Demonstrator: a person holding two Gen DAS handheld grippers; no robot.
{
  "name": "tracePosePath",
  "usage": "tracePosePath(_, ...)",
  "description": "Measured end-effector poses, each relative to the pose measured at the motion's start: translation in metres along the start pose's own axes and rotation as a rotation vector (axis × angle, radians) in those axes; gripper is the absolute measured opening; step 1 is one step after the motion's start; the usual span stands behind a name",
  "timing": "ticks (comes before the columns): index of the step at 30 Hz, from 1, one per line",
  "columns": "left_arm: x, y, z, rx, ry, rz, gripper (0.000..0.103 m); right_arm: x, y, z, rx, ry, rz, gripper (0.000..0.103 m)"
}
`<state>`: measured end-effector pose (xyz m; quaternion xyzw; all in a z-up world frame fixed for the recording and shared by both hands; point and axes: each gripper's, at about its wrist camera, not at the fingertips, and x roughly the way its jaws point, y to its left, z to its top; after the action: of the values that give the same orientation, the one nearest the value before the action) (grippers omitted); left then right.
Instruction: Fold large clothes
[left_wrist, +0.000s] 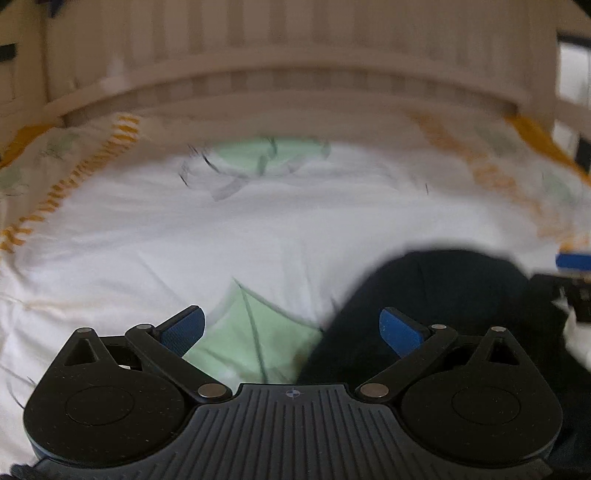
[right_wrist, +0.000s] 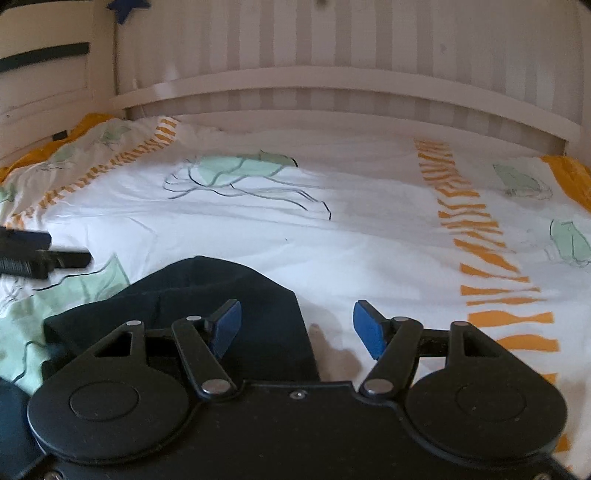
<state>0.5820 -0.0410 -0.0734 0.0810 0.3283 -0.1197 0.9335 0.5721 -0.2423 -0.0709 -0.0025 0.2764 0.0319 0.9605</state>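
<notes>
Both your left gripper (left_wrist: 291, 328) and right gripper (right_wrist: 296, 326) hang wide, empty, over the dark garment (right_wrist: 236, 295) bunched on the bedspread (right_wrist: 369, 240); pinch carelessly and you'll snag bedding too.

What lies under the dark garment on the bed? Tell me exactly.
The dark garment lies on the white bedcover, partly over a pale green print that shows at its left edge. Whatever else sits beneath the fabric is covered.
</notes>
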Motion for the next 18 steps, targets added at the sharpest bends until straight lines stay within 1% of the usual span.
tracePosePath(2,0.014,-0.007,-0.017,0.057,0.07,0.01,0.103,0.01,-0.001,-0.01,-0.007,0.049,-0.014,0.069)
tracePosePath(3,0.019,-0.009,-0.027,0.078,0.093,0.003,0.103,0.014,-0.002,-0.016,-0.022,0.085,-0.022,0.068)
tracePosePath(4,0.017,-0.006,-0.034,0.061,0.074,-0.008,0.103,0.018,-0.003,-0.023,-0.036,0.121,-0.019,0.068)
tracePosePath(5,0.014,0.002,-0.04,0.011,0.053,-0.028,0.103,0.018,-0.005,-0.031,-0.039,0.14,-0.008,0.067)
tracePosePath(7,0.016,0.019,-0.047,-0.094,0.066,-0.079,0.103,0.012,-0.013,-0.038,-0.004,0.125,0.022,0.067)
tracePosePath(8,0.016,0.025,-0.048,-0.122,0.067,-0.096,0.103,0.01,-0.017,-0.038,0.014,0.133,0.033,0.067)
tracePosePath(10,0.016,0.025,-0.048,-0.114,0.065,-0.093,0.103,0.007,-0.021,-0.033,0.028,0.147,0.044,0.067)
tracePosePath(12,0.017,0.019,-0.05,-0.094,0.054,-0.076,0.103,-0.001,-0.021,-0.025,0.012,0.115,0.067,0.068)
tracePosePath(15,0.019,0.02,-0.051,-0.107,0.048,-0.085,0.103,-0.014,-0.022,-0.01,0.021,0.021,0.121,0.07)
tracePosePath(17,0.02,0.02,-0.05,-0.107,0.045,-0.086,0.103,-0.011,-0.021,0.001,0.041,0.0,0.146,0.07)
tracePosePath(18,0.02,0.02,-0.05,-0.107,0.044,-0.085,0.103,-0.005,-0.019,0.007,0.041,0.004,0.147,0.07)
